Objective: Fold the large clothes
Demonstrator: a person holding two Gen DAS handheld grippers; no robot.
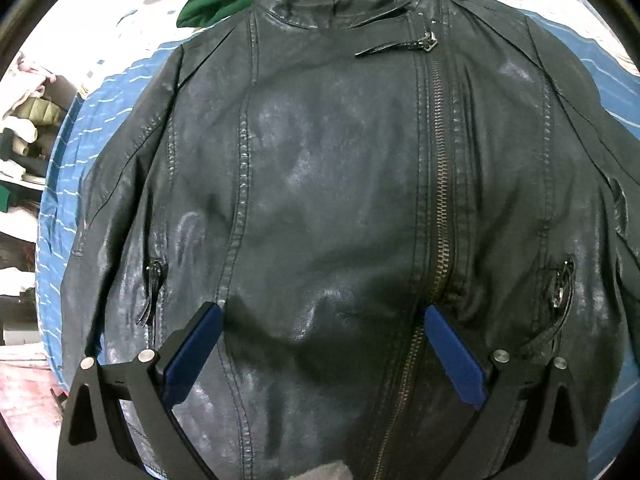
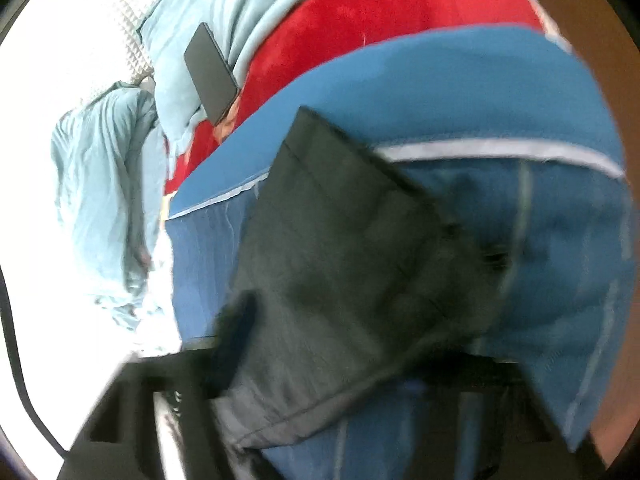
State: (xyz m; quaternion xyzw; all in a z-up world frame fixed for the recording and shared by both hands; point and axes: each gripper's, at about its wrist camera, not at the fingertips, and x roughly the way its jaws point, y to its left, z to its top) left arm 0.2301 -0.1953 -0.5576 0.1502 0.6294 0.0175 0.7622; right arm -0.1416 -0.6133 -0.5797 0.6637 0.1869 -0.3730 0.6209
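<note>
— Black leather zip-front jacket [image 1: 320, 184] fills the left wrist frame, flat on a blue patterned bedcover [image 1: 68, 168]; the left gripper [image 1: 322, 316] hovers, jaws wide.

— Right wrist?

— Blurred: dark sleeve [image 2: 320, 264] centre frame; right gripper [image 2: 256, 412] jaws, cannot tell.

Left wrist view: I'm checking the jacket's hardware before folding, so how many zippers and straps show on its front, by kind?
On the black leather jacket:
Main front zipper: 1
Pocket zippers: 2, one on the left of the picture, one on the right
Collar buckle strap: 1
Total: 4
</note>
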